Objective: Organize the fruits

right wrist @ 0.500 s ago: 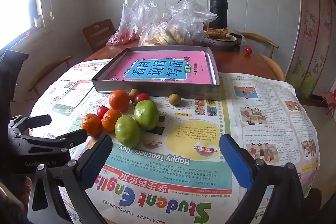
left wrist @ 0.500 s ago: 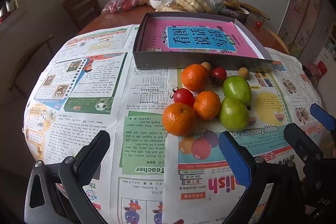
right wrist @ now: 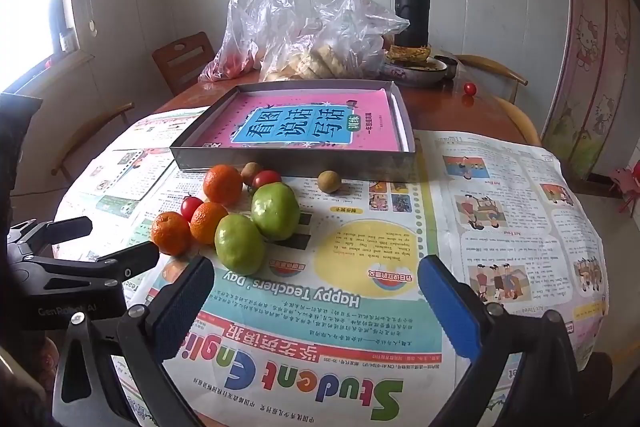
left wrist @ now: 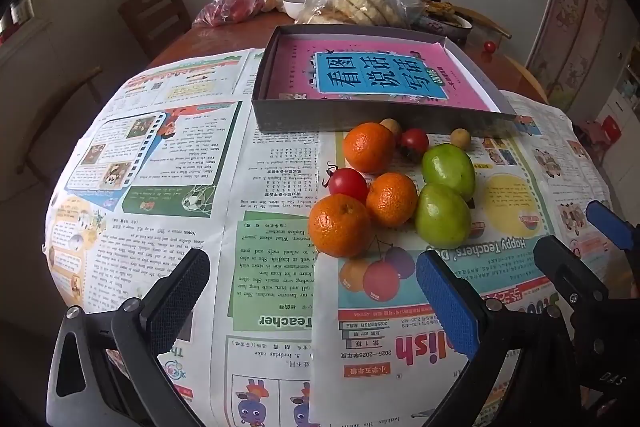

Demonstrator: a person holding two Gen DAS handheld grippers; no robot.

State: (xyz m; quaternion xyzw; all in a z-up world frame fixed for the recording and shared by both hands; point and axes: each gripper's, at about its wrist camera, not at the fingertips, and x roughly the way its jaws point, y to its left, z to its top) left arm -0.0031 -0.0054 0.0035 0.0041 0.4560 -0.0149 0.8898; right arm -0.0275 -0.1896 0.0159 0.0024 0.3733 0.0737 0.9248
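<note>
I see the left gripper (left wrist: 312, 291) spread wide, gripping nothing, poised over newspaper (left wrist: 276, 291) just short of the fruits (left wrist: 392, 187). The right gripper (right wrist: 316, 291) is equally wide and empty, fruits (right wrist: 240, 215) ahead to its left. The fruits lie clustered before the tray (right wrist: 296, 159), none inside.

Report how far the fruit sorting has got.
Done: nothing yet; the grey tray holds only a pink book. In hand: nothing; the left gripper and right gripper are both open and empty, short of the pile. Left: three tangerines, two green fruits, two cherry tomatoes and two small brown fruits, all on the newspaper.
</note>
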